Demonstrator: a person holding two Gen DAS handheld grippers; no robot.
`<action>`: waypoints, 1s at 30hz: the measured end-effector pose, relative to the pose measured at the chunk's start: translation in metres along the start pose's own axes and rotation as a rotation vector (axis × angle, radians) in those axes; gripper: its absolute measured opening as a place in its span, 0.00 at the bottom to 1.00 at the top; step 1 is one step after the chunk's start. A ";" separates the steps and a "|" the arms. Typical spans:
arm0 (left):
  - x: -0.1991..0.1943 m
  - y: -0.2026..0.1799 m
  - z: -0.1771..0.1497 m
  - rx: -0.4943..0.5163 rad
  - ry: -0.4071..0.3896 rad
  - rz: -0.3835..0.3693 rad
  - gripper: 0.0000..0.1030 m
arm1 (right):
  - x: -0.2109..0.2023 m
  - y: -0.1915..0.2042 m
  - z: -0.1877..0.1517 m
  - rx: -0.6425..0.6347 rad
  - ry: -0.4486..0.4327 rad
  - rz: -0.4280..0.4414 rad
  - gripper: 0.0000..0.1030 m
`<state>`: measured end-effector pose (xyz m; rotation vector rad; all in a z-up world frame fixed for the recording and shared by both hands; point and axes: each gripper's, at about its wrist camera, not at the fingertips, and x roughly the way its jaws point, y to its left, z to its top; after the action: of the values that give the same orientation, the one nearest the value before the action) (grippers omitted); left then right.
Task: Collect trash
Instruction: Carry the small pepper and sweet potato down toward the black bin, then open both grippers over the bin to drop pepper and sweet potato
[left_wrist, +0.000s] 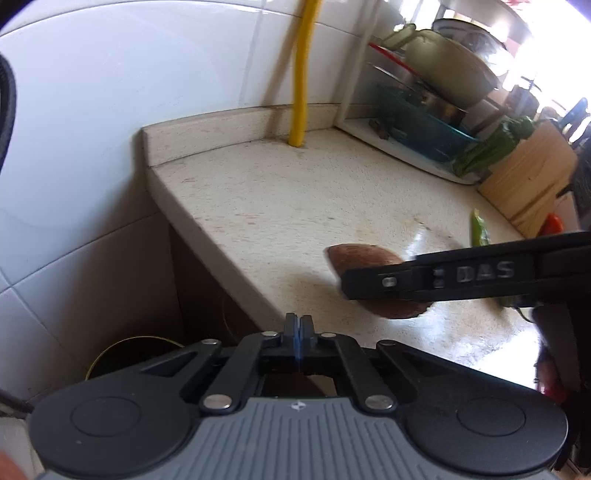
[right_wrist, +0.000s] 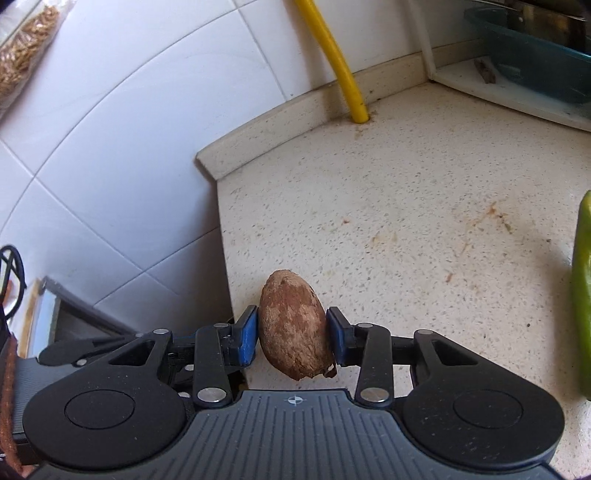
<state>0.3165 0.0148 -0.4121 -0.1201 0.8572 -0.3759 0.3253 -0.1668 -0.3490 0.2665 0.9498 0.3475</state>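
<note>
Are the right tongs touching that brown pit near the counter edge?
Touching. The right wrist view shows the right tongs with both blue pads pressed against the sides of the brown pit, no gap on either side.

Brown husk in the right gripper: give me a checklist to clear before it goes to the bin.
1. Right gripper shut on the husk, pads on both sides: ok.
2. Husk lifted off the counter: cannot tell.
3. Left gripper shut and empty, not in the way: ok.
4. Bin visible on the floor below the counter's left edge, top open: ok.
5. Loose flake at the husk's near end may drop: not ok.
6. Other trash left, green scrap on the counter: not ok.
</note>
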 end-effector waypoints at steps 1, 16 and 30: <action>-0.002 0.006 0.002 -0.002 -0.007 0.026 0.01 | -0.001 -0.001 -0.001 0.005 -0.001 -0.002 0.46; -0.023 0.085 -0.030 -0.199 0.022 0.210 0.02 | 0.033 0.059 0.000 -0.113 0.083 0.171 0.46; -0.033 0.087 -0.042 -0.183 0.041 0.156 0.04 | 0.053 0.088 -0.009 -0.160 0.088 0.137 0.61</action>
<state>0.2885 0.1096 -0.4379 -0.2143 0.9348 -0.1533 0.3305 -0.0651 -0.3607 0.1713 0.9864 0.5623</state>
